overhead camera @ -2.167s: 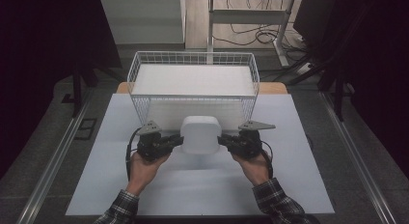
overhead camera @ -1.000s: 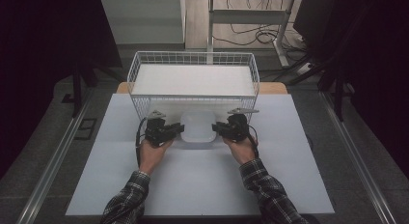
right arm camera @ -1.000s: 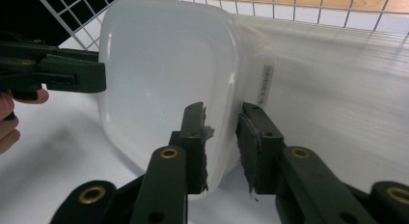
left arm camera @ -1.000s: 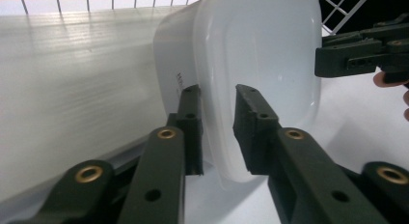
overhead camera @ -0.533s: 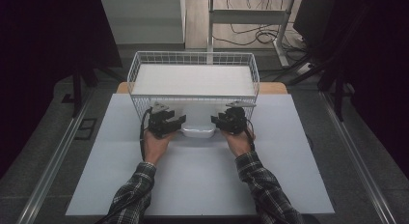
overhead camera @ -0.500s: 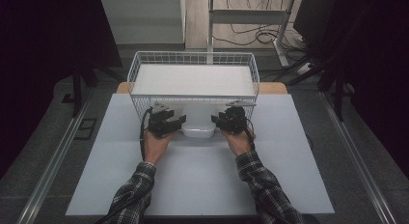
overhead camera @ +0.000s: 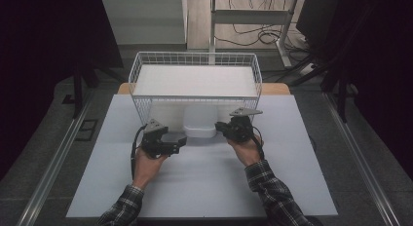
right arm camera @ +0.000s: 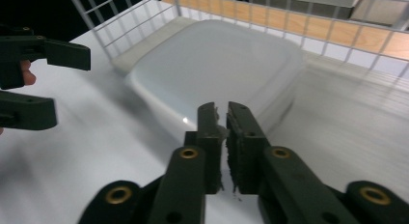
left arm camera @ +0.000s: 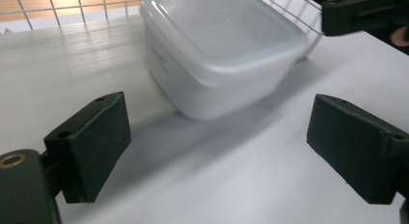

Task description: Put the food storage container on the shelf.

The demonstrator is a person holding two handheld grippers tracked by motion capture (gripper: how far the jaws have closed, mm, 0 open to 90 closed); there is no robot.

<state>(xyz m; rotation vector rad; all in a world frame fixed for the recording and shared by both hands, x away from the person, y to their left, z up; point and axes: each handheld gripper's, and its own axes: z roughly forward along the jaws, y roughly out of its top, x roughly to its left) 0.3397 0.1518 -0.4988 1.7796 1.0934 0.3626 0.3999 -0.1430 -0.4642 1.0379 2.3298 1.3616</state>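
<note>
A translucent white lidded container (overhead camera: 199,122) (left arm camera: 217,45) (right arm camera: 217,64) stands on the white table at the front of a white wire basket (overhead camera: 195,58), partly under its front wall. My left gripper (overhead camera: 178,141) (left arm camera: 219,147) sits a little short of the container's left side. Its jaws have just been opening and now stand wide with only bare table between them. My right gripper (overhead camera: 221,127) (right arm camera: 222,110) is at the container's right edge. Its jaws have just been closing and are shut with nothing between them. I cannot tell whether its tips touch the container.
The basket has a white liner and stands on a wooden board (overhead camera: 275,88) at the table's far side. The white table top (overhead camera: 204,182) stretches towards the person. Dark floor and metal rails (overhead camera: 360,153) flank it. A desk frame and cables (overhead camera: 253,36) lie beyond.
Both hands pushed the container forward to the basket. Since then the left gripper has drawn back from it towards the person and opened, while the right gripper stayed beside it and shut.
</note>
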